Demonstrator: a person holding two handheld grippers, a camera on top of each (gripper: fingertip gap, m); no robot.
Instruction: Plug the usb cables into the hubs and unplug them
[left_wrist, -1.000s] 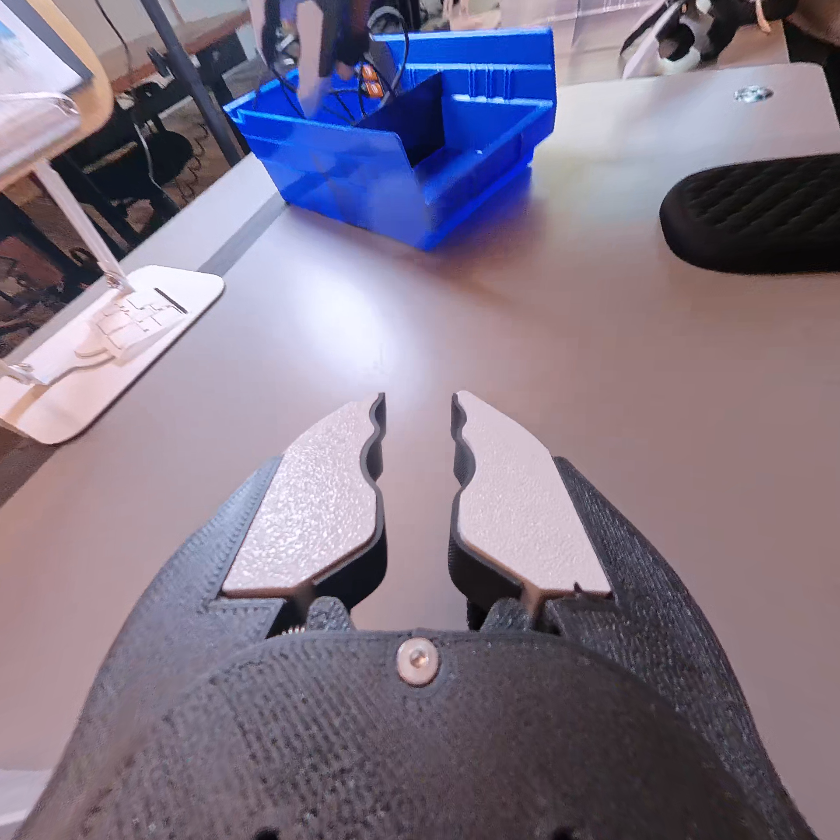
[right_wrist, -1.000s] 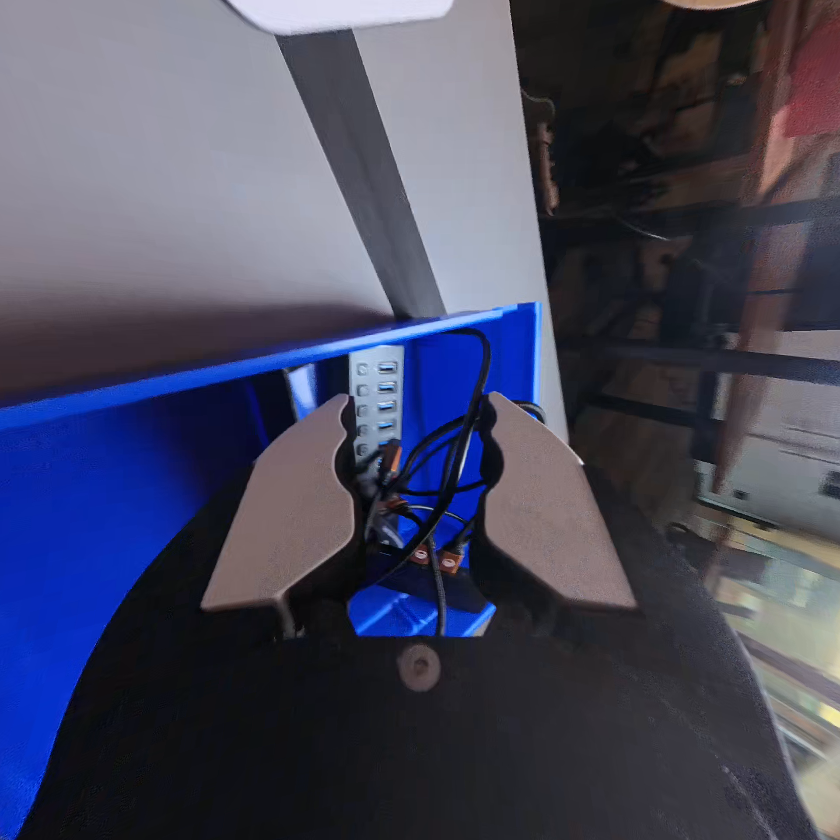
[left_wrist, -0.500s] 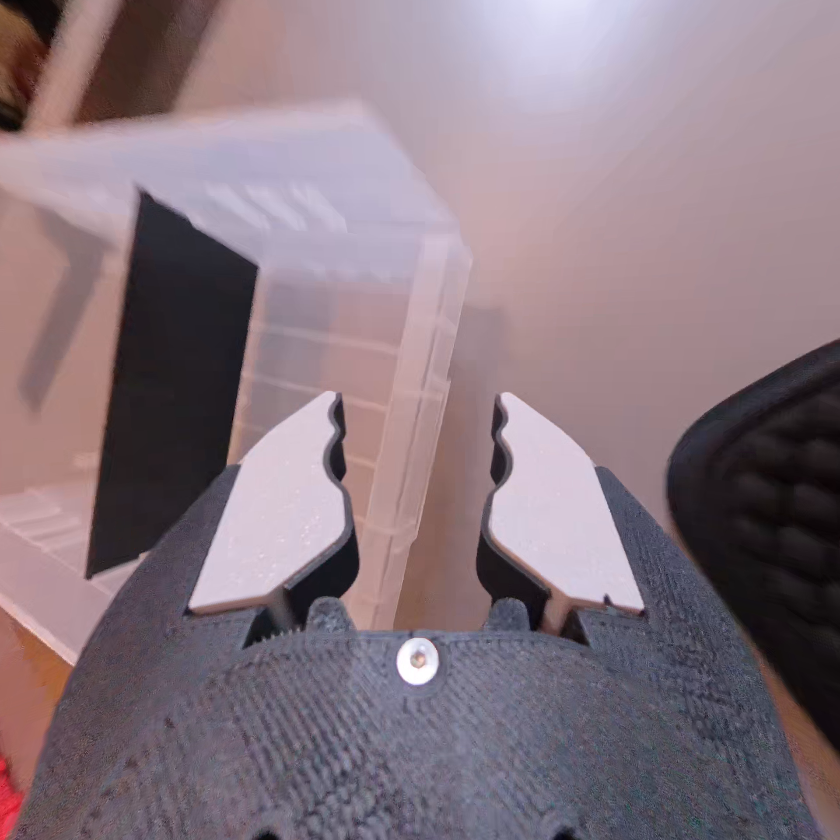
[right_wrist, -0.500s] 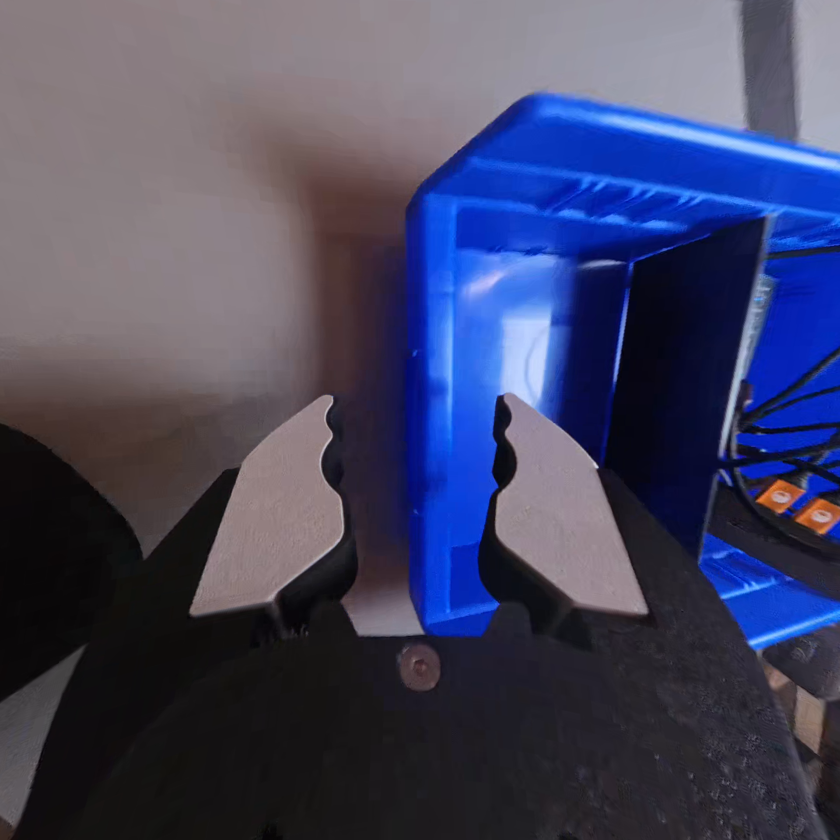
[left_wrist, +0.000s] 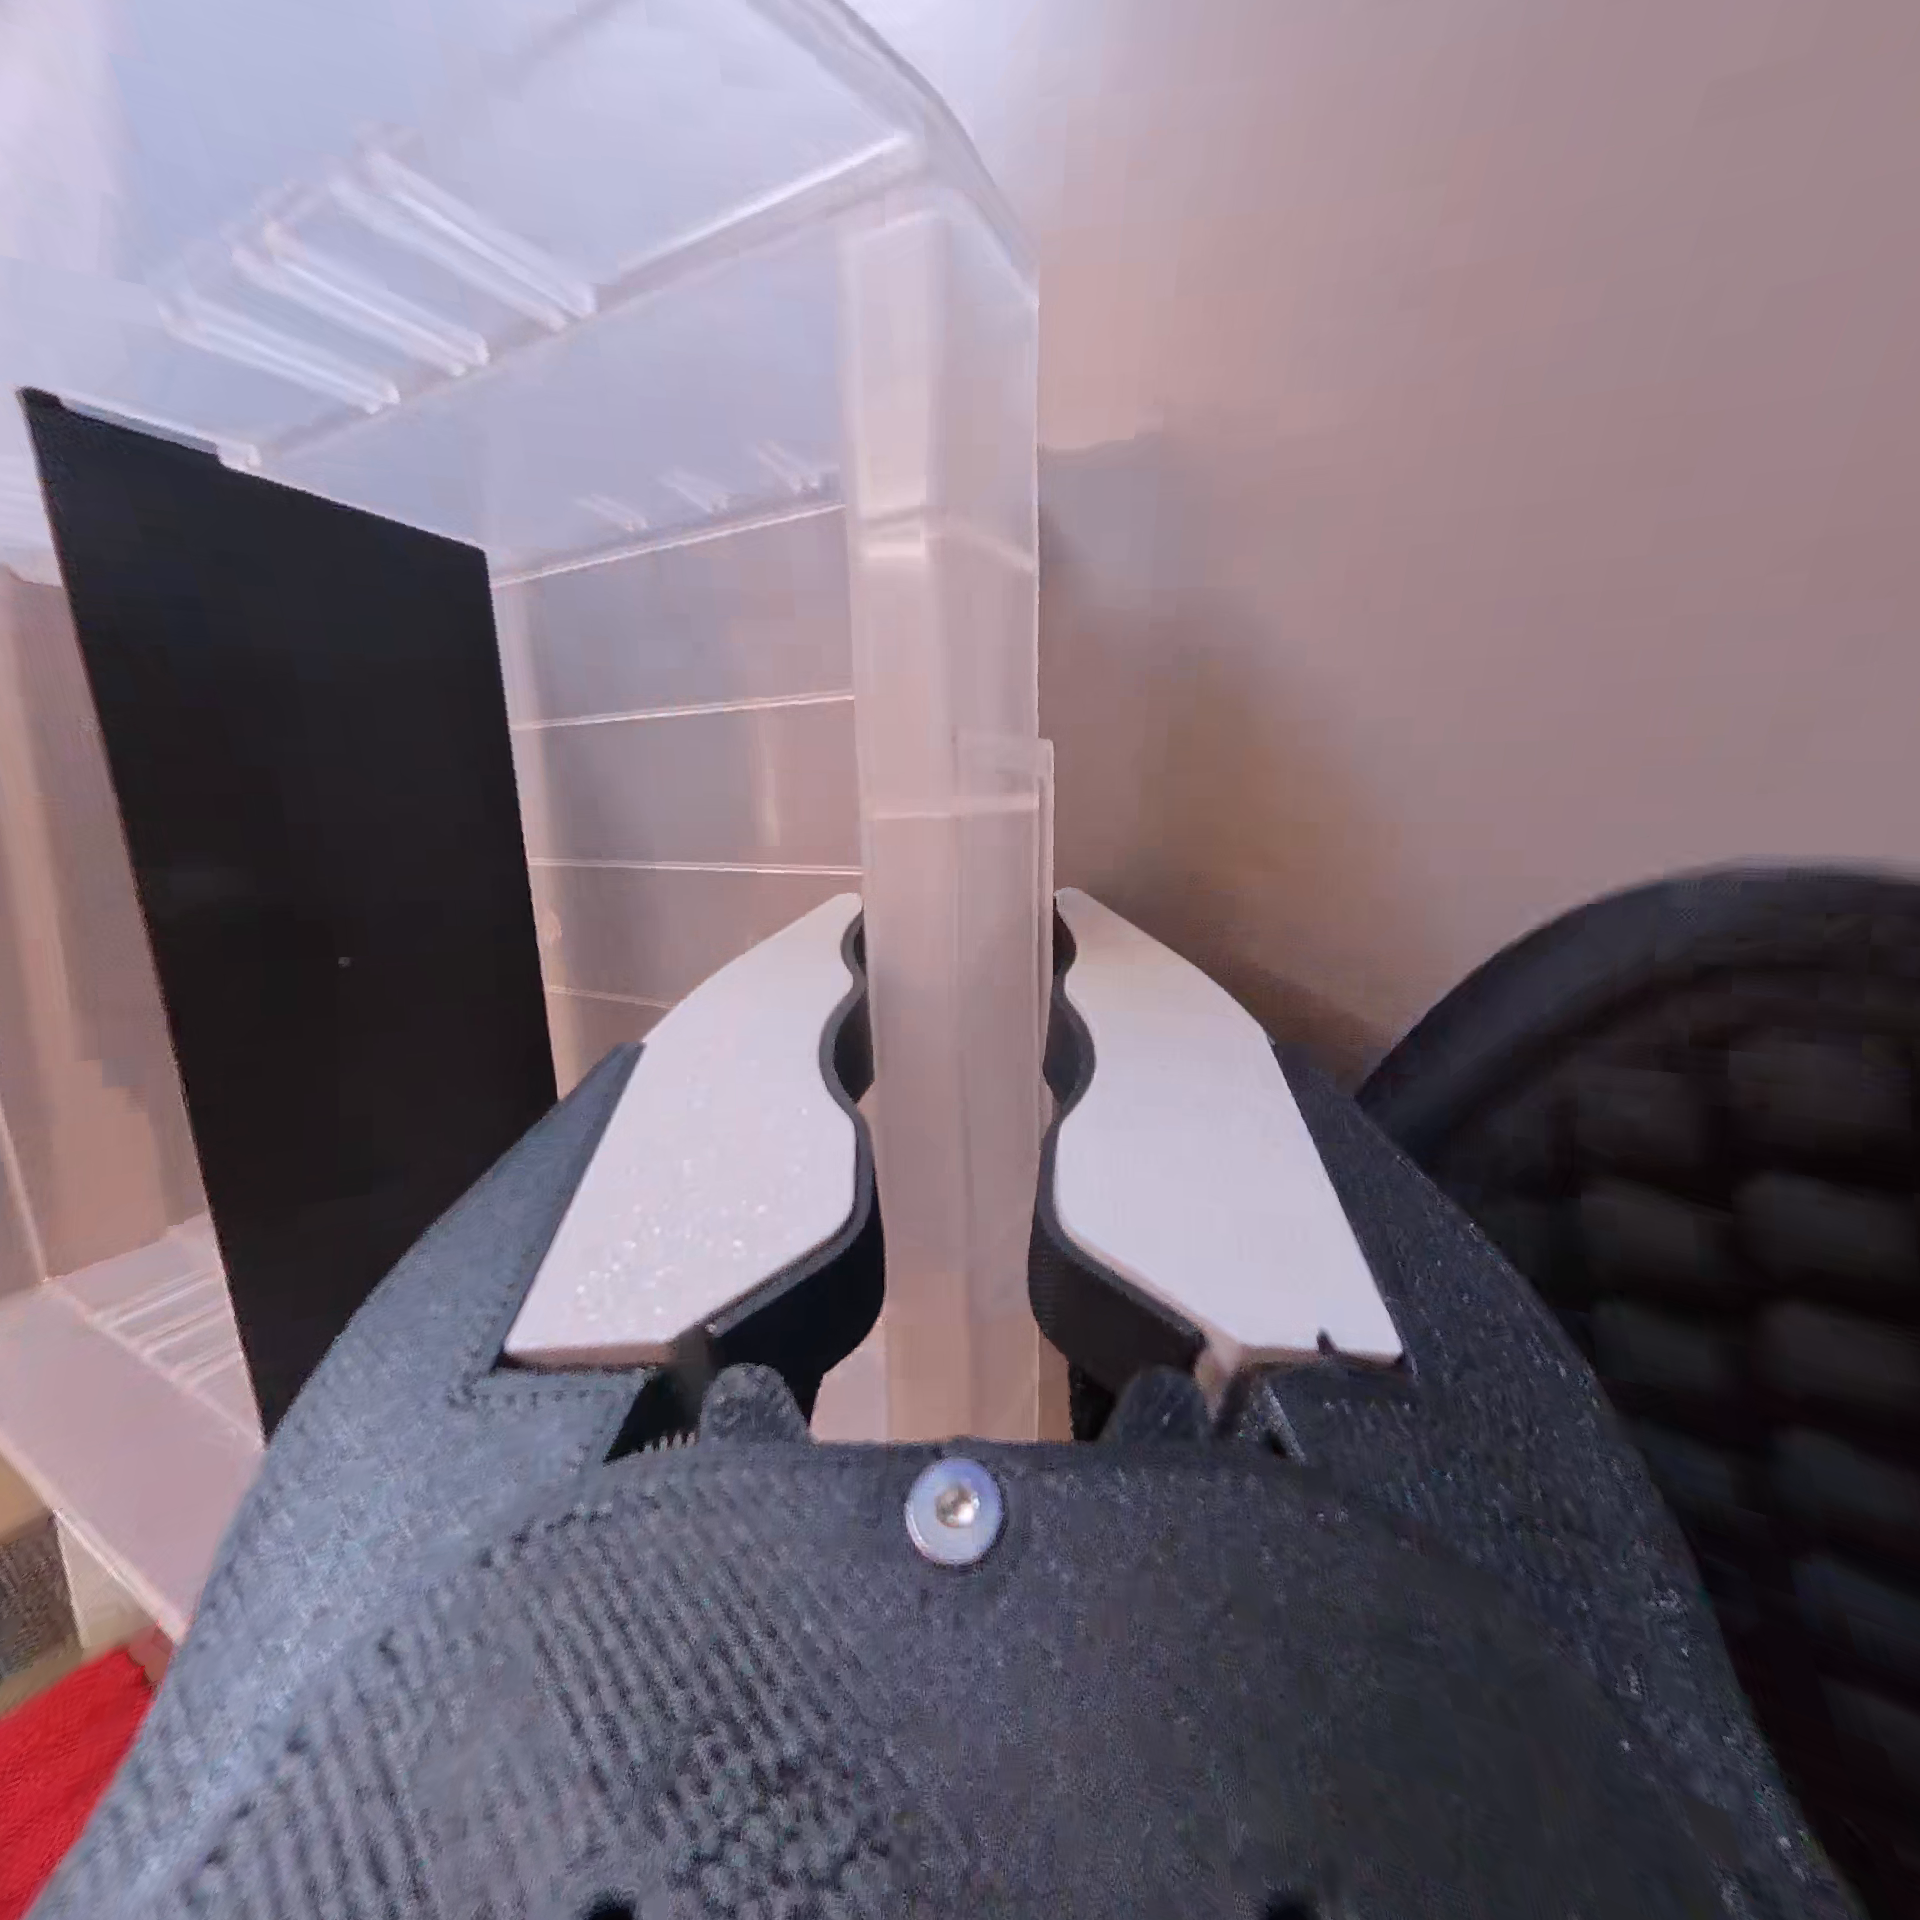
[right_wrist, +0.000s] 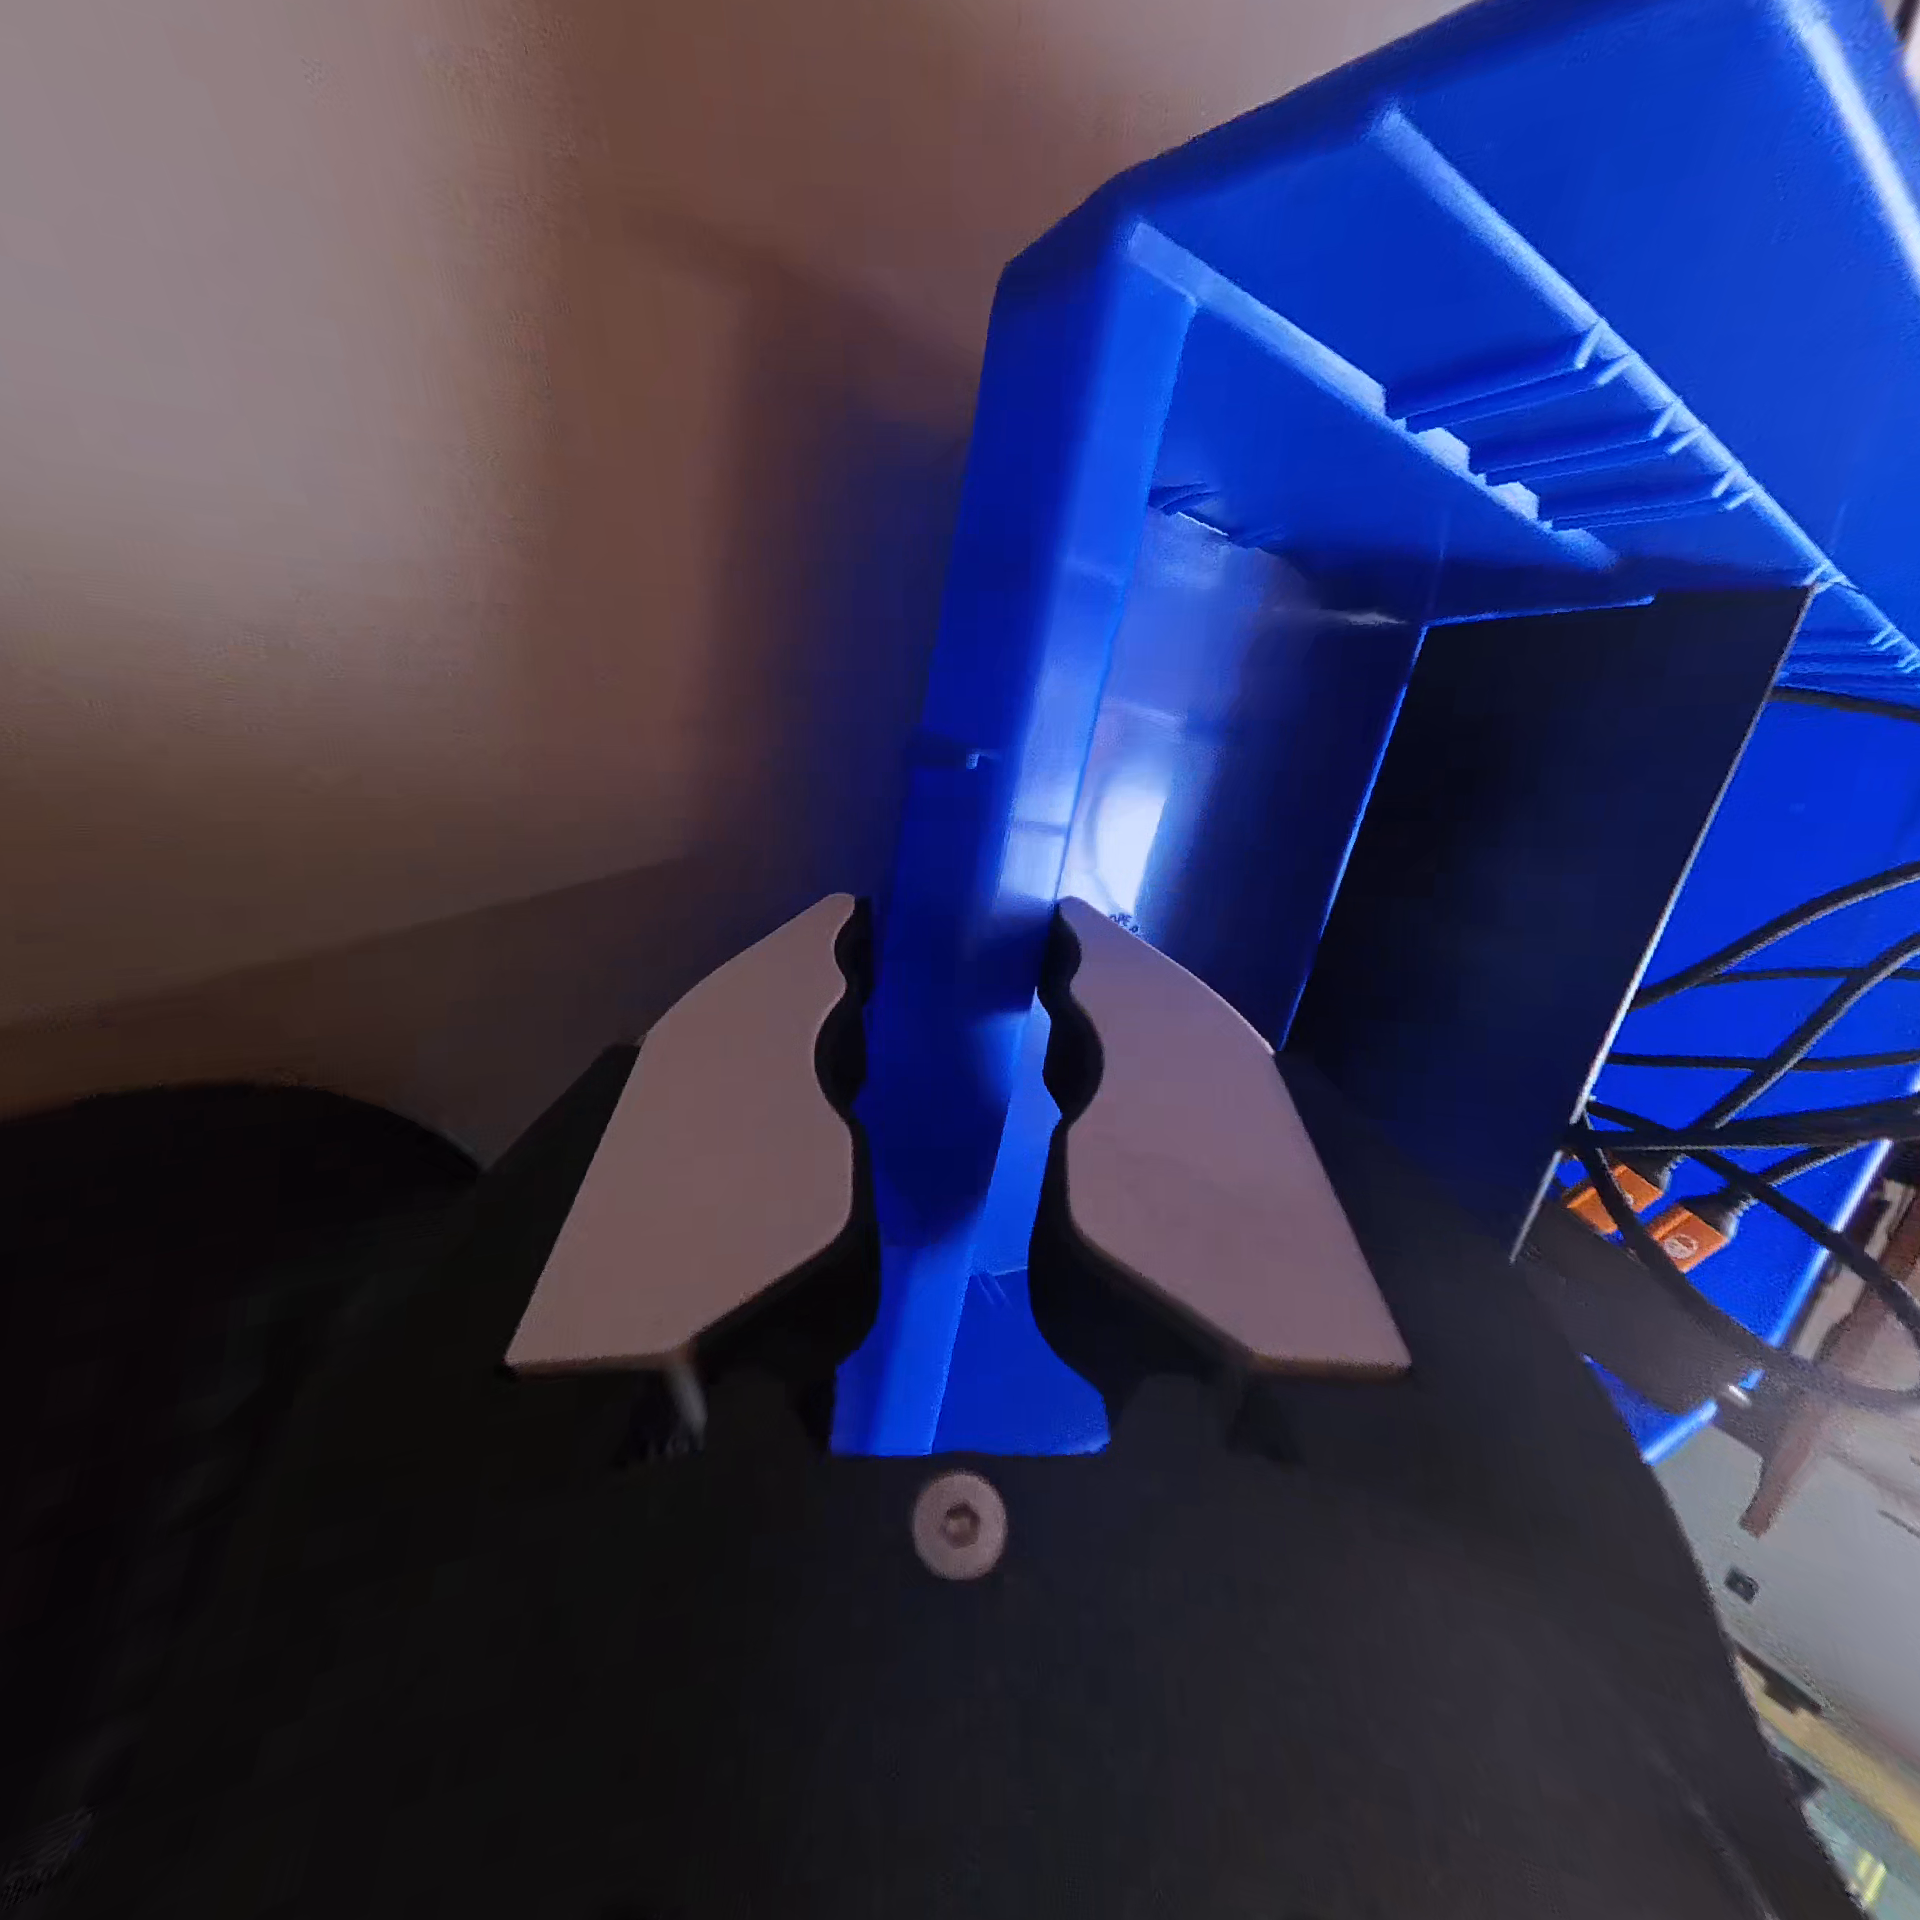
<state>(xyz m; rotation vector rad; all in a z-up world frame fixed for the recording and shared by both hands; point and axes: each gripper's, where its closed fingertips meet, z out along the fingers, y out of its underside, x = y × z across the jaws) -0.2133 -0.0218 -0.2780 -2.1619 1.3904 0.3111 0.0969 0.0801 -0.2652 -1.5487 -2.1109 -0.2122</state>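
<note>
Within the last second both grippers have closed on bin walls, the left gripper (left_wrist: 956, 914) pinching the clear plastic bin (left_wrist: 940, 582), the right gripper (right_wrist: 951, 914) the blue plastic bin (right_wrist: 966, 1039) whose far compartment holds the black usb cables (right_wrist: 1766, 1039), suggesting bins get positioned before plugging.

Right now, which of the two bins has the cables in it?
The blue bin, gripped by the right claw: black cables lie behind its black divider. The clear bin in the left claw shows none.

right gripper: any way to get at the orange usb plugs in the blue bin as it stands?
Probably not right now. The right gripper is shut on the blue bin wall, so it is occupied. The orange plugs lie beyond the black divider, off to one side among the cables.
</note>
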